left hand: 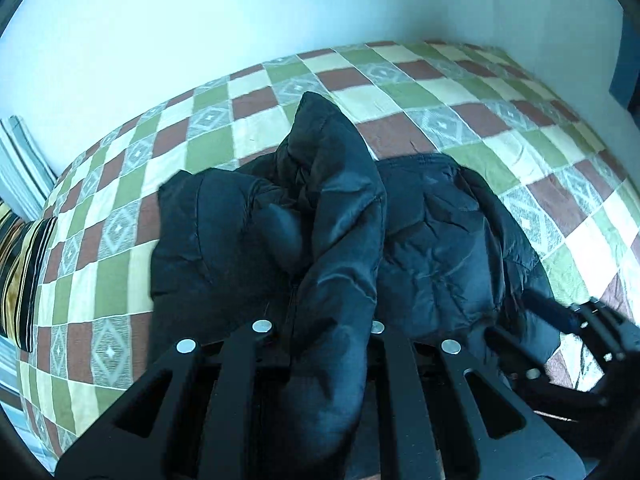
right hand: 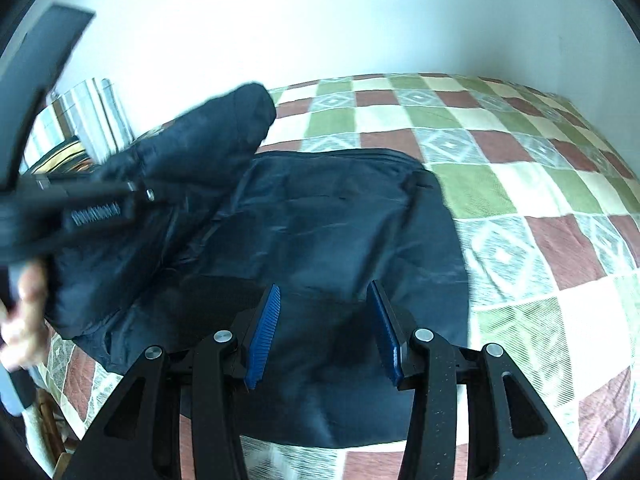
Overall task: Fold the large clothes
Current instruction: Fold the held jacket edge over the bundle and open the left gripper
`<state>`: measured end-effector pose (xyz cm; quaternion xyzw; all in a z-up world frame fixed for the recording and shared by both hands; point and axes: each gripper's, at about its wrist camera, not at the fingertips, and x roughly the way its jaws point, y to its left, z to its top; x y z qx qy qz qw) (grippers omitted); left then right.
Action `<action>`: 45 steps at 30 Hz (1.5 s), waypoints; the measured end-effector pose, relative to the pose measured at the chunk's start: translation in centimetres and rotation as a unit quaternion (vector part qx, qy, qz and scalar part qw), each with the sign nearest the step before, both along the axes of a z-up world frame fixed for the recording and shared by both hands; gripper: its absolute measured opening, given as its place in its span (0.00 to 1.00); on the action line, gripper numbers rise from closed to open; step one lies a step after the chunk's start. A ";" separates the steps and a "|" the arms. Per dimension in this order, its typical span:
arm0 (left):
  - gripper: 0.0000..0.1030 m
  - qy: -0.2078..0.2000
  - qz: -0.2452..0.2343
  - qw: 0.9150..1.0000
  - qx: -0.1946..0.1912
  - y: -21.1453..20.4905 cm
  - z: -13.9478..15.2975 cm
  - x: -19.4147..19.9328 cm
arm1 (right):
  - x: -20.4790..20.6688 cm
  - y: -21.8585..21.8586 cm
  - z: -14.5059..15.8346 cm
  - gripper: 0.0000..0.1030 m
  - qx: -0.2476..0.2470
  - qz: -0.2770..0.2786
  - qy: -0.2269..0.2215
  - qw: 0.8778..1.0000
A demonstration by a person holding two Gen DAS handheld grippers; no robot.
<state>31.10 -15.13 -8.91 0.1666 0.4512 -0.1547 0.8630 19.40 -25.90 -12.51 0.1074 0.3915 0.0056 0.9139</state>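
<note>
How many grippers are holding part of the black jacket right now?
1. The left gripper is shut on a raised fold of the black puffer jacket. The right gripper hangs open above the jacket's flat part, holding nothing.

Left gripper (left hand: 320,332) clamping dark puffer jacket (left hand: 440,232), checkered bedspread (left hand: 500,128) beneath

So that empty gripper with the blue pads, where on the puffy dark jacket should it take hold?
Probably the jacket's near hem edge, coming from straight above it. The right gripper hangs open over the dark puffy jacket, whose right half lies flat on the checked bedspread, so only an edge offers a fold thin enough to pinch. The left gripper already holds the sleeve.
</note>
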 end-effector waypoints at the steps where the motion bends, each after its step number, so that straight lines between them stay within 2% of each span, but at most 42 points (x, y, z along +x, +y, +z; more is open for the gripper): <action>1: 0.12 0.000 -0.003 1.000 0.005 -0.8 -0.5 -0.2 | -0.1 -0.6 -0.1 0.45 0.002 -0.004 0.001 1.000; 4: 0.12 -0.002 -0.013 1.000 0.018 -3.0 -1.8 -0.9 | -0.6 -1.9 -0.5 0.45 0.004 -0.017 0.006 1.000; 11: 0.12 -0.015 -0.019 0.999 0.023 -6.5 -3.5 -2.0 | -1.3 -3.8 -1.3 0.45 0.007 -0.034 0.019 0.999; 21: 0.12 -0.037 -0.025 0.999 0.027 -9.8 -4.8 -3.3 | -1.8 -6.0 -3.1 0.45 0.016 -0.050 0.039 0.998; 25: 0.12 -0.058 -0.020 0.998 0.029 -10.1 -5.7 -3.9 | -1.5 -6.2 -3.9 0.49 0.019 -0.049 0.049 0.997; 30: 0.15 -0.075 -0.016 0.997 0.034 -10.0 -5.3 -4.5 | -1.6 -6.4 -3.3 0.49 0.014 -0.050 0.045 0.998; 35: 0.29 -0.073 -0.017 0.997 0.023 -9.9 -4.6 -5.0 | -2.0 -6.7 -2.8 0.49 0.008 -0.058 0.040 0.998; 38: 0.34 -0.074 -0.017 0.997 0.020 -9.9 -3.9 -5.5 | -2.4 -6.7 -2.3 0.49 0.001 -0.062 0.036 0.997; 41: 0.38 -0.068 -0.016 0.998 0.004 -9.5 -2.4 -6.3 | -2.8 -6.6 -1.5 0.49 -0.005 -0.063 0.031 0.997; 45: 0.43 -0.060 -0.018 0.997 -0.037 -7.9 1.0 -7.7 | -3.3 -6.1 0.1 0.49 -0.012 -0.063 0.021 0.998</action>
